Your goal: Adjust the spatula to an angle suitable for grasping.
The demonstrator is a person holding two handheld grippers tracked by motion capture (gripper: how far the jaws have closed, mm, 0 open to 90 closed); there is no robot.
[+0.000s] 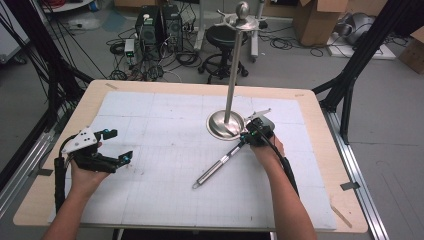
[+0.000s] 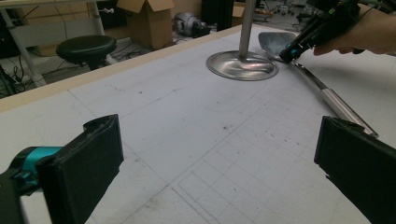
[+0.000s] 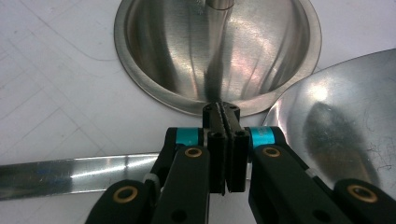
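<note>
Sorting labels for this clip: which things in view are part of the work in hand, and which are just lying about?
In the job:
- spatula, lying on the mat, handle toward the person
- right gripper, jaws shut over the spatula's neck
- steel stand, base beside the spatula's blade

Lying about:
- left gripper, open and idle
- black stool
- cardboard box

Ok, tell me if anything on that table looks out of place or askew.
The long steel spatula lies slantwise flat on the white mat, its blade beside the base of the upright metal stand rather than hanging from it. The right claw is shut over its neck. Nothing looks spilled or damaged.
</note>
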